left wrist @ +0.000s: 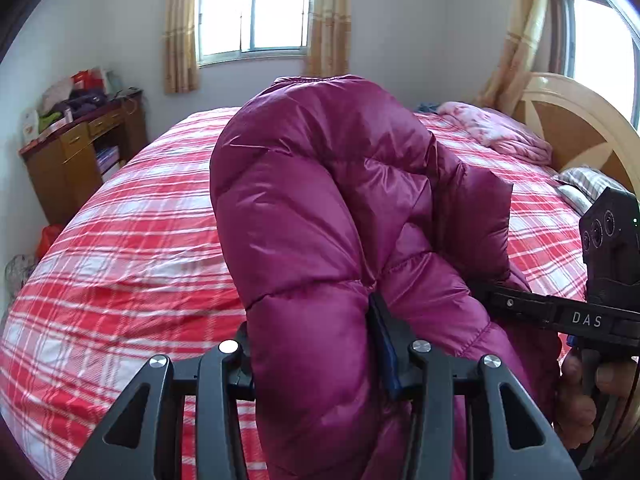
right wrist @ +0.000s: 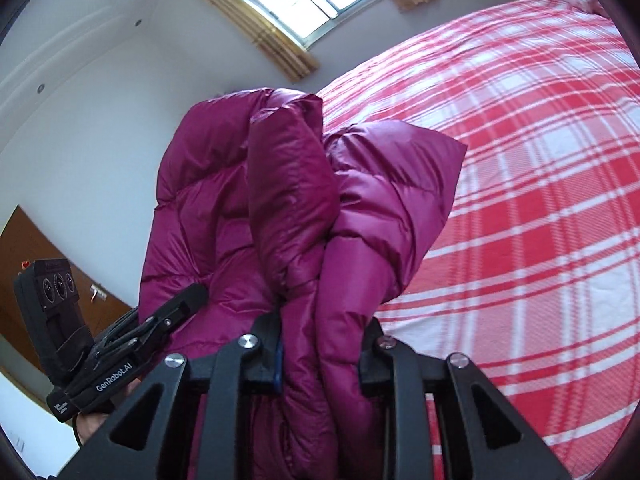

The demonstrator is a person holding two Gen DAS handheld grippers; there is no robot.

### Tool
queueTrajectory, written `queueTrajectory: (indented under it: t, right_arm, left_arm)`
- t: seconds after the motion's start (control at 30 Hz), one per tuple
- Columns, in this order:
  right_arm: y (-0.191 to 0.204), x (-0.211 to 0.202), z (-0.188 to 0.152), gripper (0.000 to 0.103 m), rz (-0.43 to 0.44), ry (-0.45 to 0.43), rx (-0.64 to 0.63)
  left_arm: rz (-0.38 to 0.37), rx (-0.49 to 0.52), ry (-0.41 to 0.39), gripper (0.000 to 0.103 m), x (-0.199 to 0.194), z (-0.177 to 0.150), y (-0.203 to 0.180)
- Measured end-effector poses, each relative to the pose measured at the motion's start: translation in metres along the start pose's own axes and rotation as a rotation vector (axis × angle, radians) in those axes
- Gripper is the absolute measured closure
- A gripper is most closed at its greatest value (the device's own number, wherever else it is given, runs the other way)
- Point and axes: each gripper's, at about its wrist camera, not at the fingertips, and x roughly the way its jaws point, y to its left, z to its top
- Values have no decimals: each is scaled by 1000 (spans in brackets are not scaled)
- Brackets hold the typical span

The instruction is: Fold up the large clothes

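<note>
A puffy magenta down jacket (left wrist: 320,200) hangs bunched up above the red-and-white plaid bed (left wrist: 140,220). My left gripper (left wrist: 316,344) is shut on a thick fold of it at the bottom of the left wrist view. The right gripper (left wrist: 500,300) comes in from the right and bites the same bundle, with a hand (left wrist: 580,392) on its grip. In the right wrist view the jacket (right wrist: 280,200) rises in front of the camera, my right gripper (right wrist: 320,340) is shut on its folds, and the left gripper (right wrist: 176,308) presses in from the lower left. The plaid bed (right wrist: 520,200) lies to the right.
A wooden desk (left wrist: 80,148) piled with bags and clothes stands left of the bed. A pink quilt (left wrist: 496,128), a striped pillow (left wrist: 584,184) and a round wooden headboard (left wrist: 576,120) are at the right. A curtained window (left wrist: 256,8) is on the far wall.
</note>
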Motion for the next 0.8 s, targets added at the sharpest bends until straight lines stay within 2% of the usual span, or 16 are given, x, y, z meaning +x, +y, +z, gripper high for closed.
queueTrajectory:
  t: [0.33, 0.6, 0.8]
  right_arm:
    - [46, 56, 0, 76, 35, 83, -81]
    - [44, 106, 29, 76, 22, 145, -104]
    - [56, 129, 34, 76, 16, 175, -117]
  left_arm:
    - [71, -94, -18, 58, -15, -18, 55]
    - [99, -133, -4, 58, -11, -27, 74]
    - [111, -160, 3, 59, -11, -36, 91]
